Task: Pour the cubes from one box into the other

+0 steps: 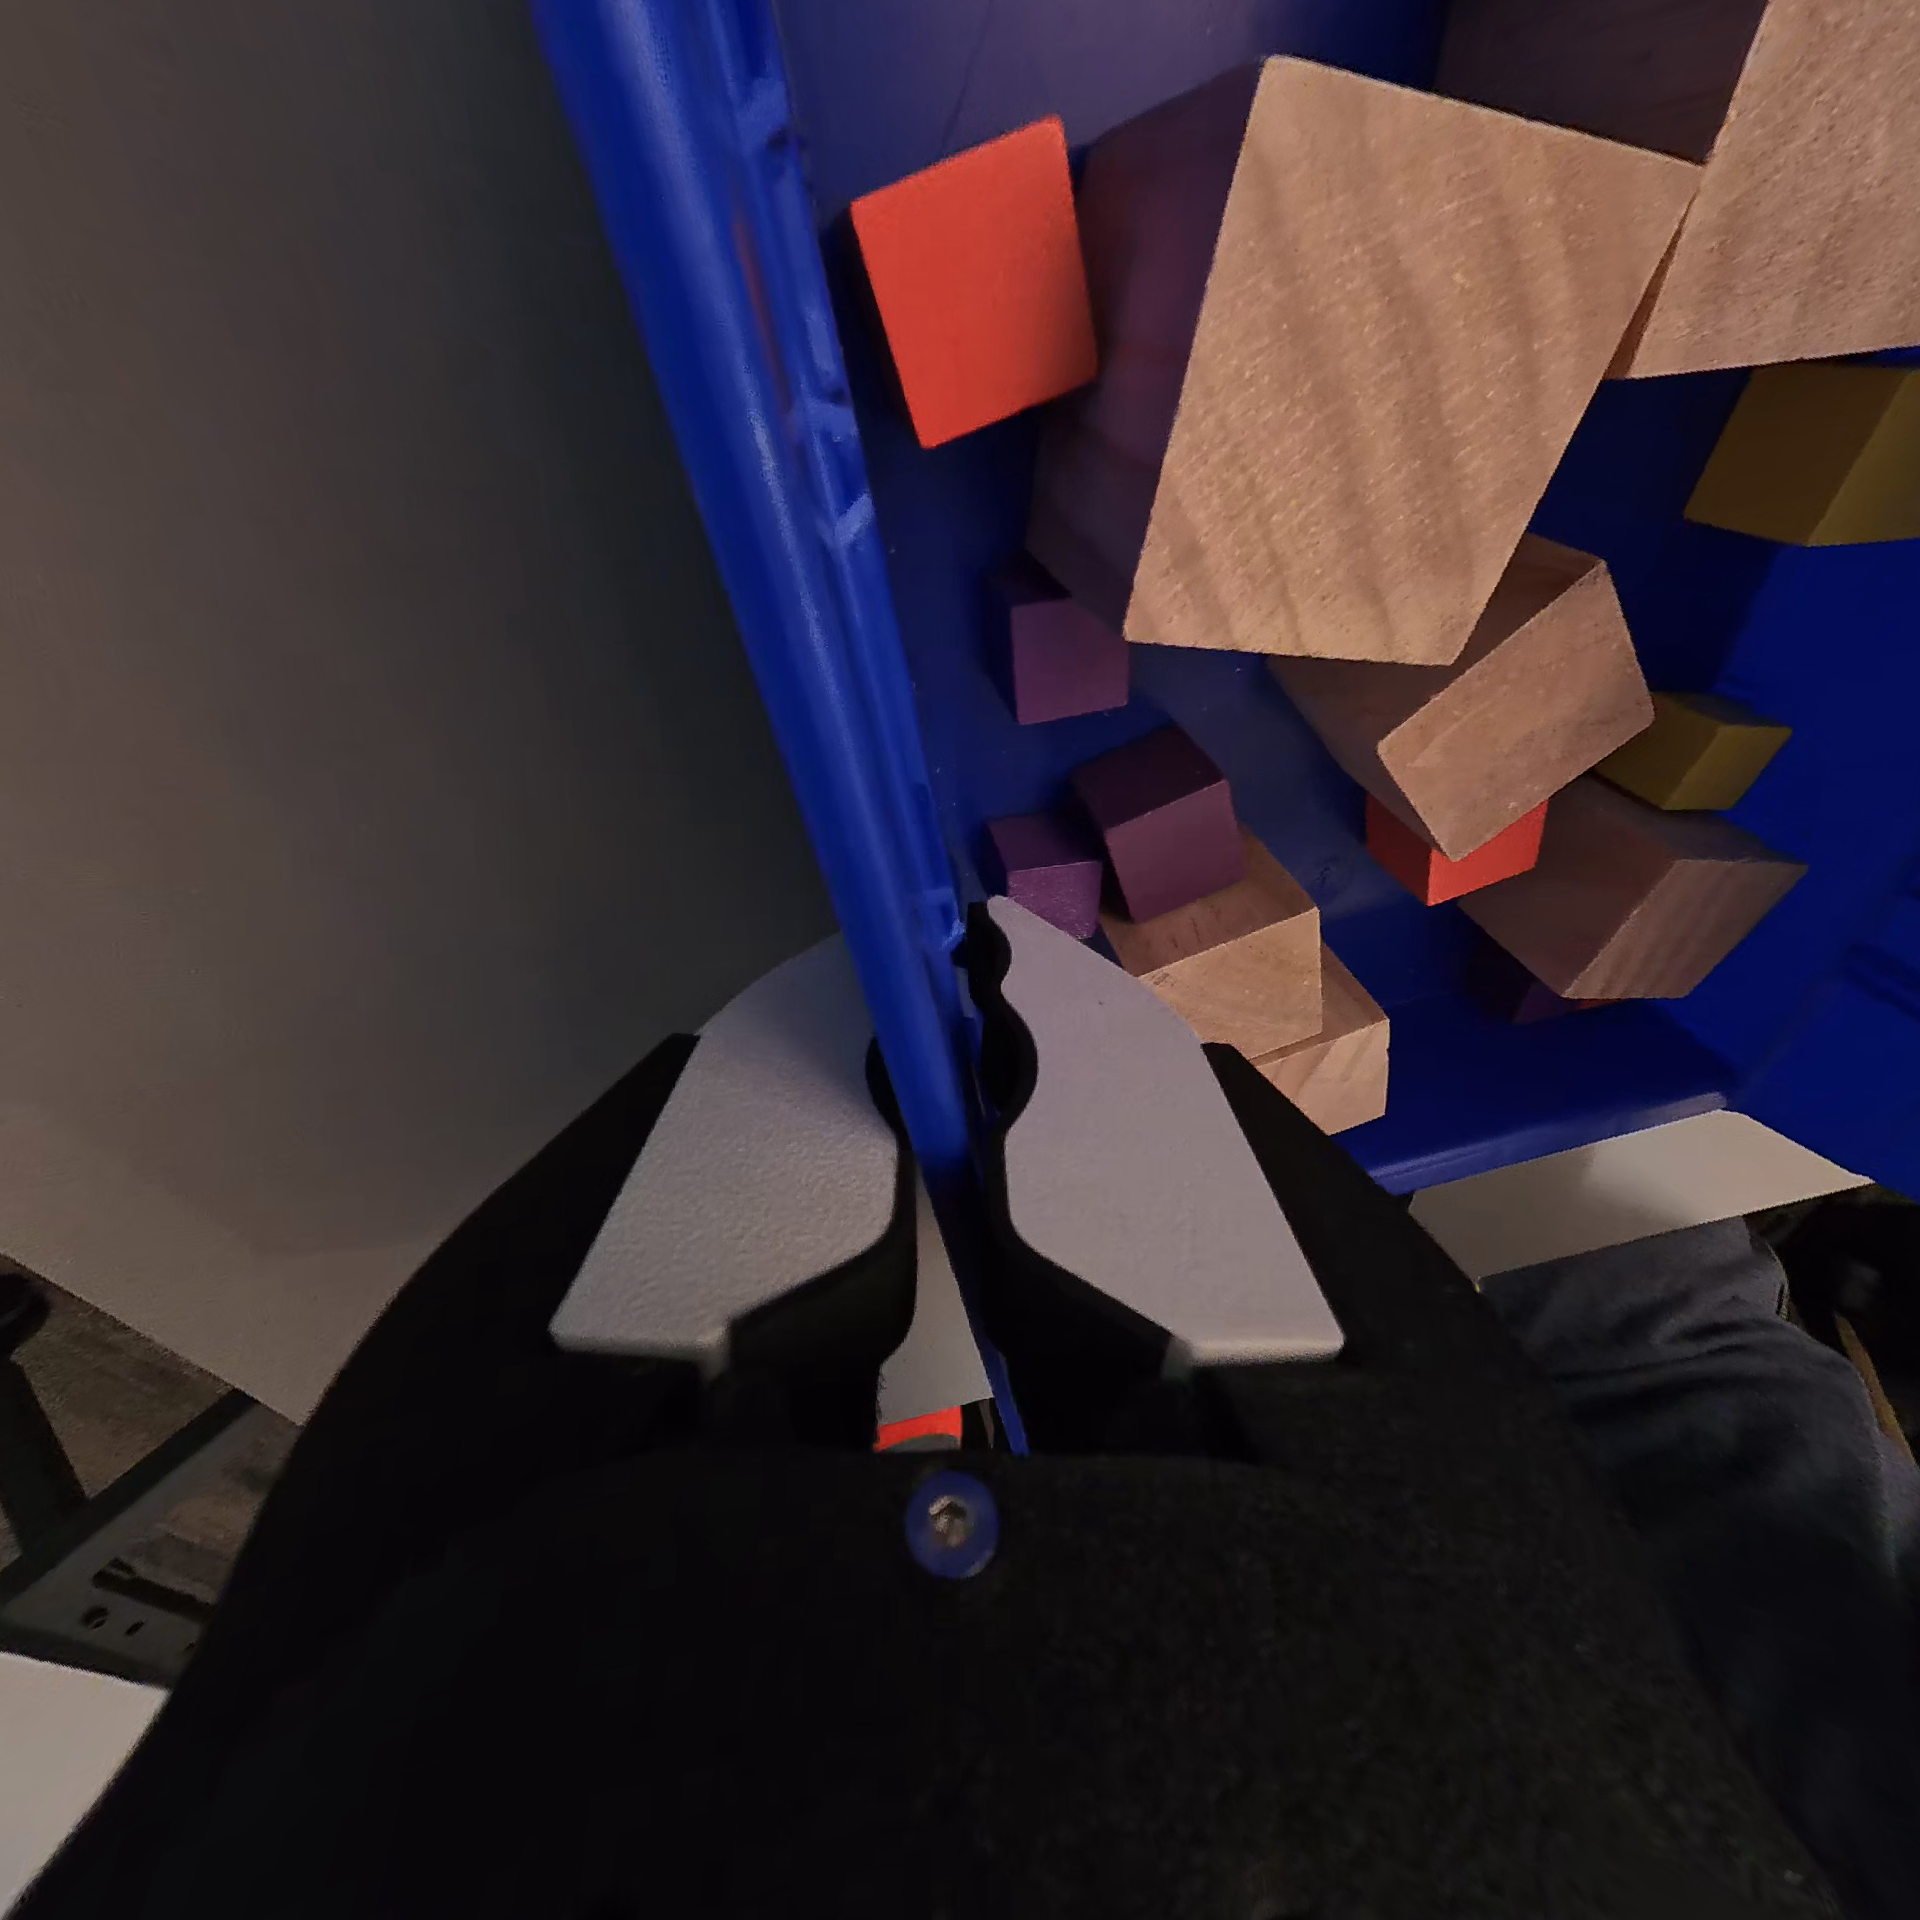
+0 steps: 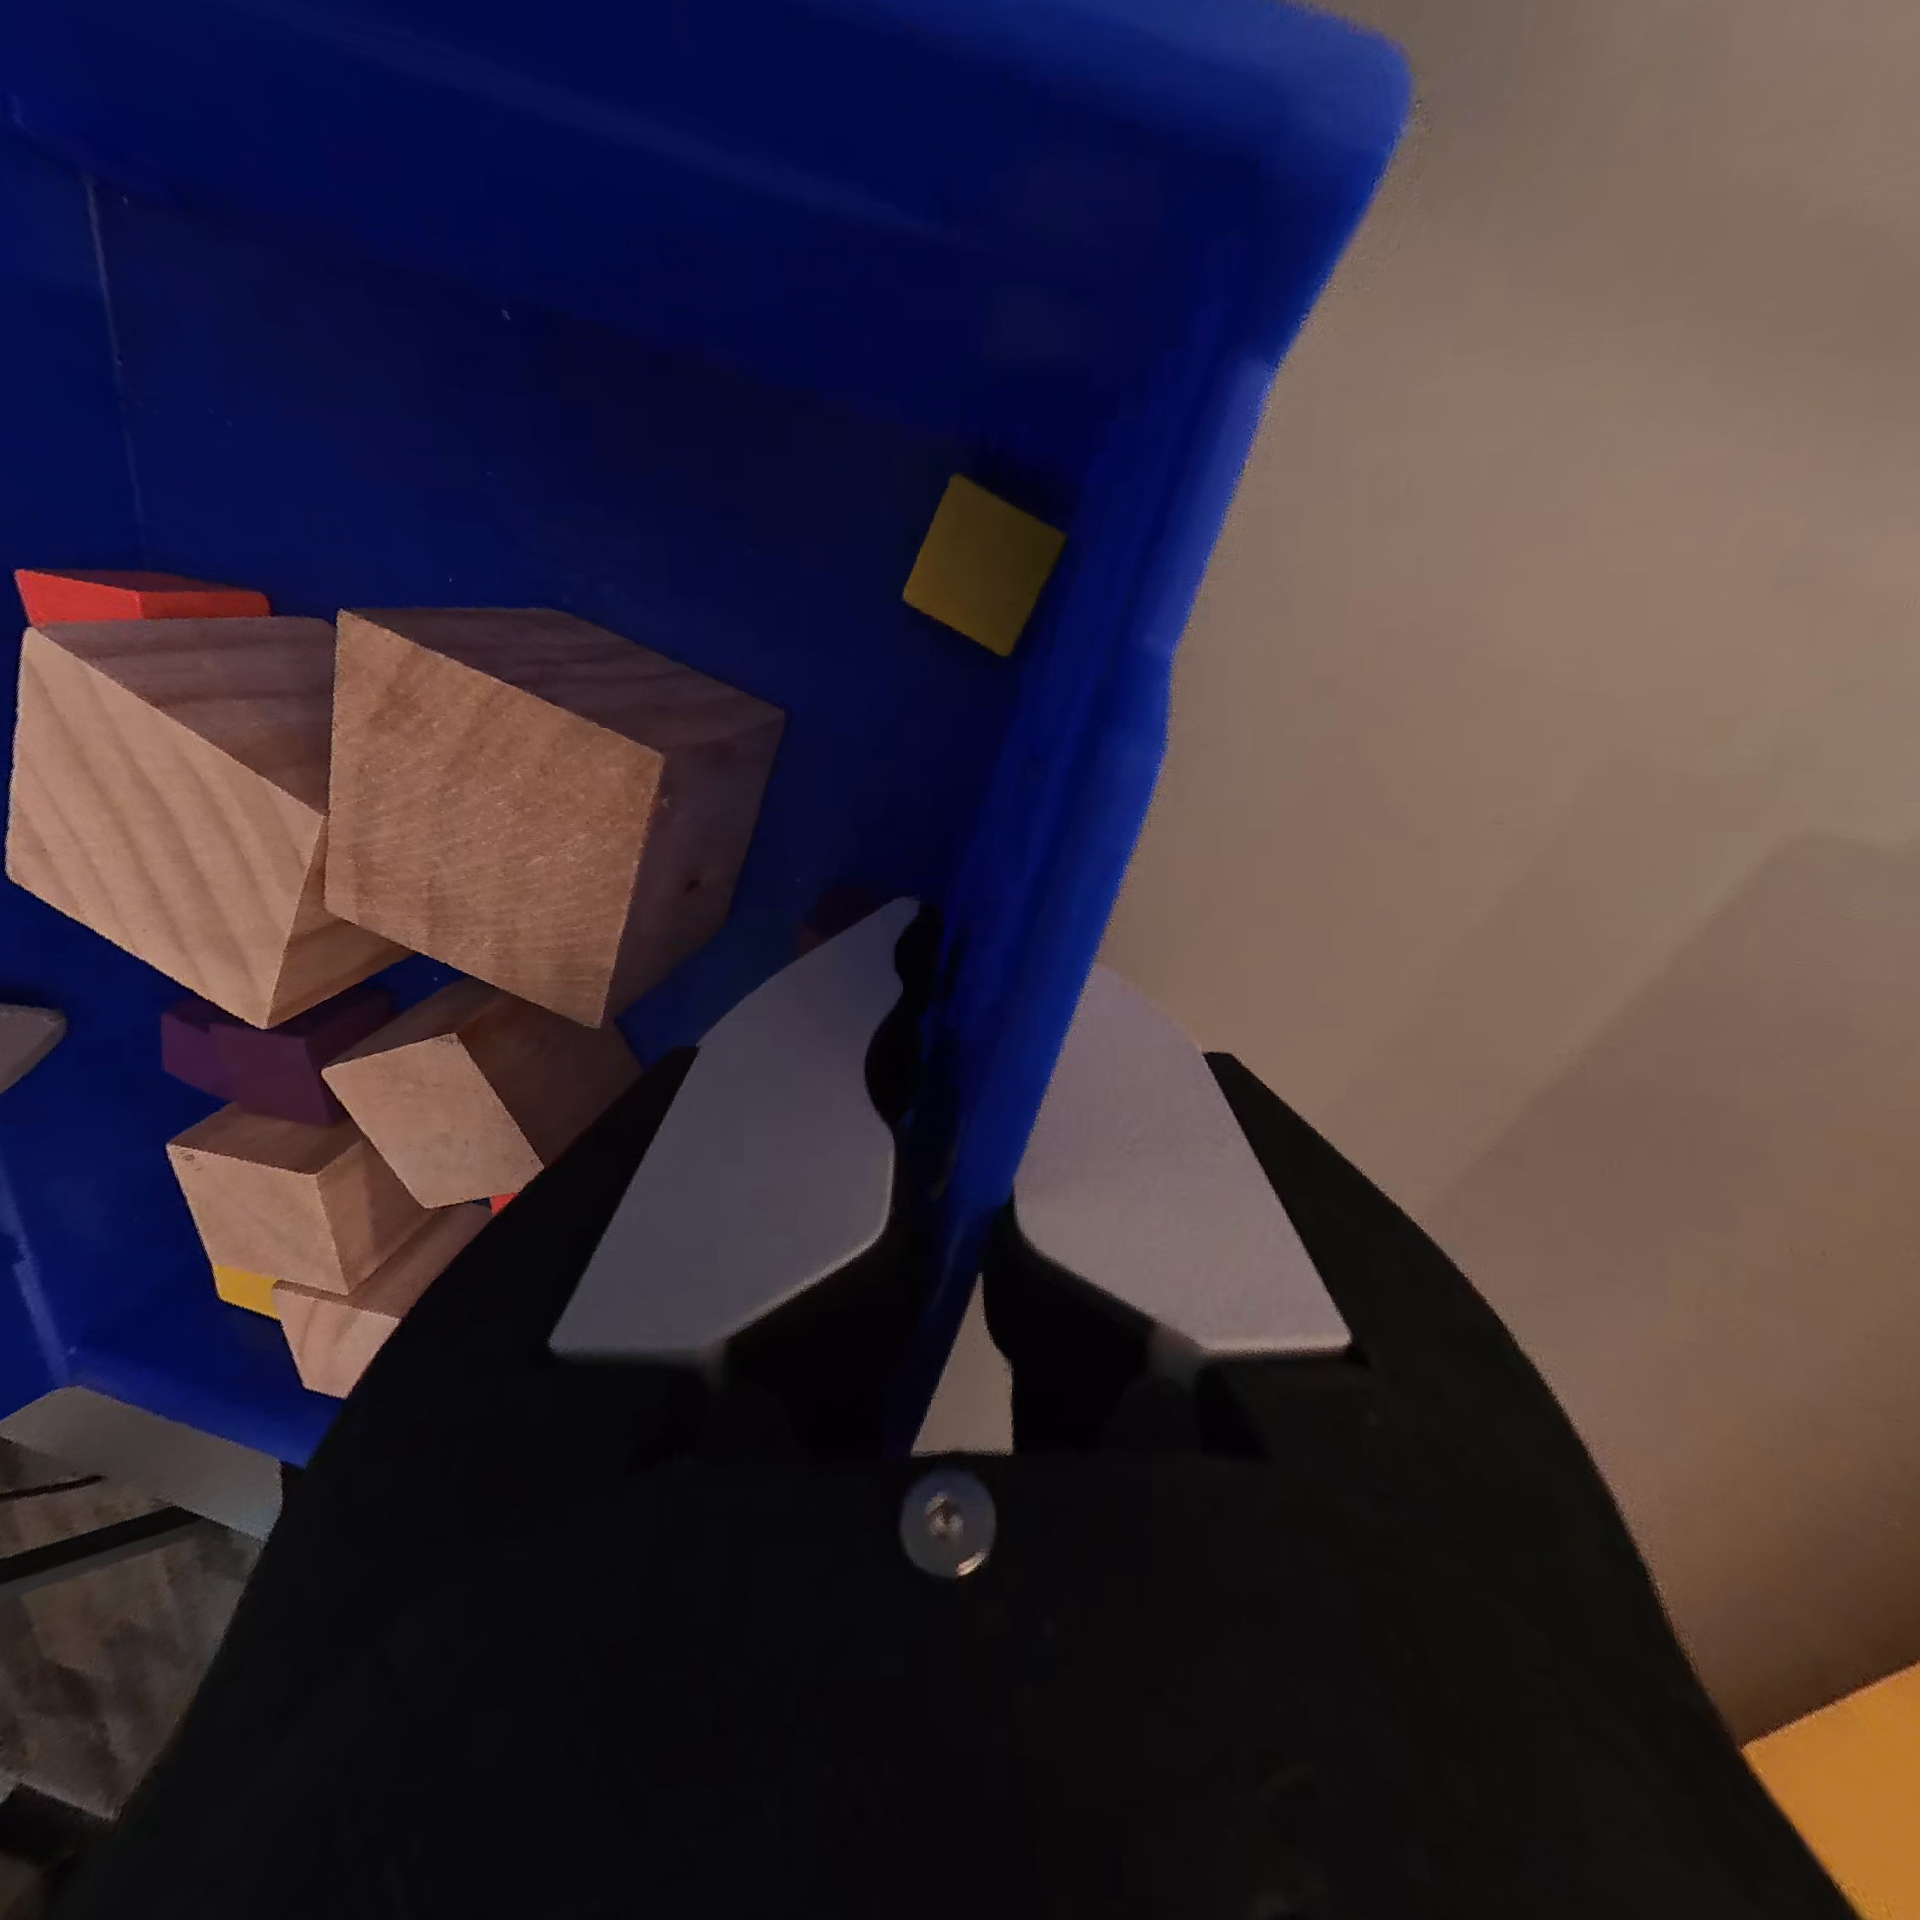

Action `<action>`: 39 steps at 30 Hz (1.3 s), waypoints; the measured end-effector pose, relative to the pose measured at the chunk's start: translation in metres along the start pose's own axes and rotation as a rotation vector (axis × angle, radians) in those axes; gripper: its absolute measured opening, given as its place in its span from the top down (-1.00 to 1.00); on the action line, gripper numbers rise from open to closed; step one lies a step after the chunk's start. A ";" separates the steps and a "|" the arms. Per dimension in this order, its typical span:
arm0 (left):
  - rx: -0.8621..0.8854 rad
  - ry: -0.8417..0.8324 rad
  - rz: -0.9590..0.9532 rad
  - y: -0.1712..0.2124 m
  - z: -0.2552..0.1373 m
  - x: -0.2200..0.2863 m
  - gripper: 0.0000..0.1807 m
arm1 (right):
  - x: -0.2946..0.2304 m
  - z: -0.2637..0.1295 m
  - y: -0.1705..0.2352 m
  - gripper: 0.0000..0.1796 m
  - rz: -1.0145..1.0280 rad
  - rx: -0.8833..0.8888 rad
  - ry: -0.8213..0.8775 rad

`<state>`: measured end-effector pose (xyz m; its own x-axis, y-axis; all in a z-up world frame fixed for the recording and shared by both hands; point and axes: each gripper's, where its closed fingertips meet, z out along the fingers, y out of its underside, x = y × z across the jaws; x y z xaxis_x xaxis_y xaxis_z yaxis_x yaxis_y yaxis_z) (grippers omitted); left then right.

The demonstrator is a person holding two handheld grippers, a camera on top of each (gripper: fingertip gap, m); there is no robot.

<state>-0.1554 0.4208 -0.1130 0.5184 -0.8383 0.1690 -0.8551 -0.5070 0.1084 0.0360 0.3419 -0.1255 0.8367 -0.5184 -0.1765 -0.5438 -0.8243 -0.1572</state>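
A blue plastic box is held tilted up on edge between both grippers. My left gripper is shut on the box's left wall. My right gripper is shut on its right wall. Inside lie several cubes: large plain wooden ones, small purple ones, red ones and yellow ones. They are bunched toward the lower, near end of the box. The other box is not in view.
A pale wall lies behind the box. A white table edge and a person's dark trouser leg show below the box. A yellow surface shows at the lower right.
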 end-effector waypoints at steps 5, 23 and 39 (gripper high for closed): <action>-0.003 0.003 -0.001 0.001 0.000 0.006 0.93 | 0.003 -0.001 0.002 0.93 0.009 -0.001 -0.003; 0.134 -0.038 0.164 -0.059 -0.092 0.157 0.93 | 0.129 -0.152 -0.001 0.92 0.074 0.199 0.067; 0.115 -0.165 0.507 -0.148 -0.111 0.410 0.92 | 0.376 -0.253 0.078 0.92 0.365 0.366 0.084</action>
<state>0.1847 0.1742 0.0490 0.0409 -0.9991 0.0148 -0.9975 -0.0417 -0.0564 0.3245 0.0253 0.0420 0.5828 -0.7859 -0.2065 -0.7751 -0.4613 -0.4317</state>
